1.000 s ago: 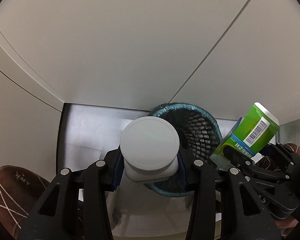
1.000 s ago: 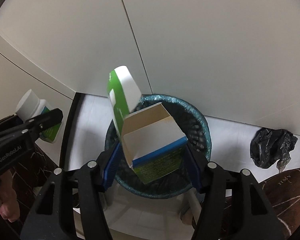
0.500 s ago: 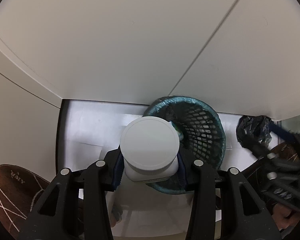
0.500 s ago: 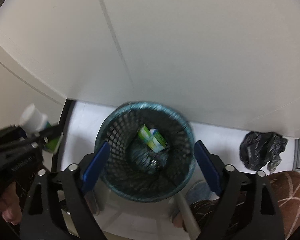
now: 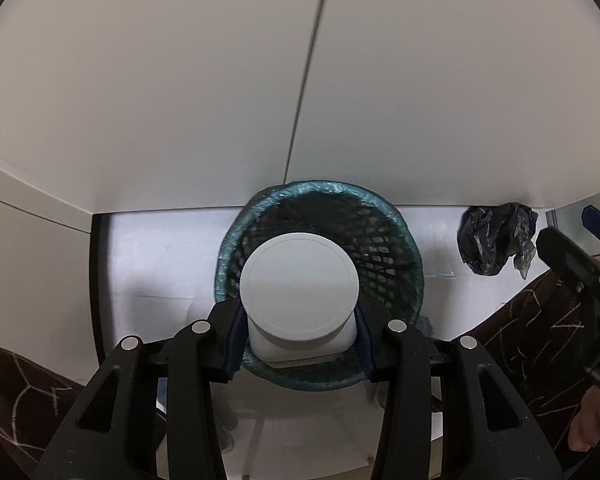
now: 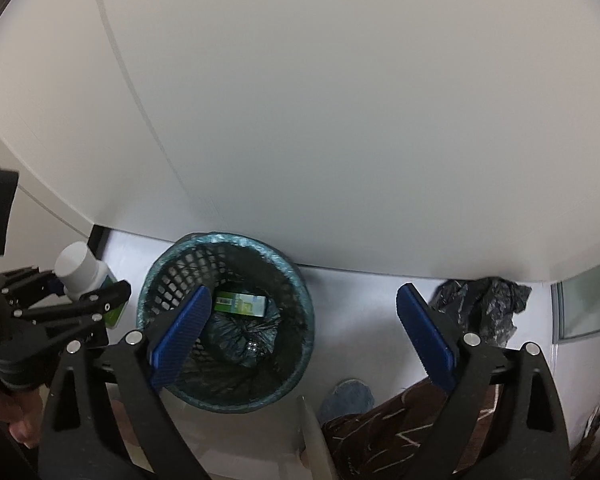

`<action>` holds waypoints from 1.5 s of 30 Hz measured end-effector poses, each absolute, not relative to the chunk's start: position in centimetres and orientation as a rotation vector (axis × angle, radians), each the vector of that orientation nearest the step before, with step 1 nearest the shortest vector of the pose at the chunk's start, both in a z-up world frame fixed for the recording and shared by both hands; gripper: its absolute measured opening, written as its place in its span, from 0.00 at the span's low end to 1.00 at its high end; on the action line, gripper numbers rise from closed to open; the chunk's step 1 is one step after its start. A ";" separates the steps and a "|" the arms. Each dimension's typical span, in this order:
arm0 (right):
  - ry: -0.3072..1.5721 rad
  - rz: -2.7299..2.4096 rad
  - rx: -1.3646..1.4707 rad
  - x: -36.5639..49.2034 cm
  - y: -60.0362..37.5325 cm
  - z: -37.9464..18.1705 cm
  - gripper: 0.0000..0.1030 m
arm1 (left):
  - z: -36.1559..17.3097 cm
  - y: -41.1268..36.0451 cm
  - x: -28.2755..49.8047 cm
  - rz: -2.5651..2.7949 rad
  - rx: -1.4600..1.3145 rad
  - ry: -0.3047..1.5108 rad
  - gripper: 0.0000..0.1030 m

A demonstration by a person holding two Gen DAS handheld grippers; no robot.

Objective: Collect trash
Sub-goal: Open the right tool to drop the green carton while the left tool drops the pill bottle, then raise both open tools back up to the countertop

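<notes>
L gripper (image 5: 300, 332) clamps the white-capped bottle (image 5: 299, 292) right over the mesh bin (image 6: 226, 328), prob. lined up for a drop, while R gripper (image 6: 304, 336) hangs wide & empty, green carton (image 6: 241, 305) lying inside the bin.

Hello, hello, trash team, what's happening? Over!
Left gripper shut on white-capped bottle above bin. Right gripper open, empty. Green carton inside bin. Nothing blocking.

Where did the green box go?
In the right wrist view the green box lies at the bottom of the mesh trash basket, on its dark liner, just beyond the open right gripper.
</notes>
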State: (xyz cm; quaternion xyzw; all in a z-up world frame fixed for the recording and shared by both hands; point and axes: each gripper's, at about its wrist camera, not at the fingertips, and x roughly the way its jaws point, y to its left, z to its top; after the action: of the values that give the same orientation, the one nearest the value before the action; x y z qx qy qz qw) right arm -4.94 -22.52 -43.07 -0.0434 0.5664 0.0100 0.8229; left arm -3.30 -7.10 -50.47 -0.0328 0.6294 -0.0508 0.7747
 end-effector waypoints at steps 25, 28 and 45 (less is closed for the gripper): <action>1.180 0.044 -0.001 -4.7 -23.0 -40.3 0.87 | -43.2 -5.1 -4.0 -0.067 -0.081 1.174 0.94; 1.151 0.050 0.002 -5.0 -22.9 -38.6 0.87 | -41.4 -4.6 -4.2 -0.062 -0.078 1.142 0.94; 1.006 0.069 0.002 -5.8 -22.7 -28.2 0.87 | -30.8 -2.8 -6.4 -0.021 -0.084 1.013 0.94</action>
State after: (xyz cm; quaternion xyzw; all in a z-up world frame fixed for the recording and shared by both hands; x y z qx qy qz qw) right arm -5.79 -22.74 -28.20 0.0010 0.4818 0.0332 0.8757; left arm -6.37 -2.76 -30.77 -0.0404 0.4852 -0.0101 0.8734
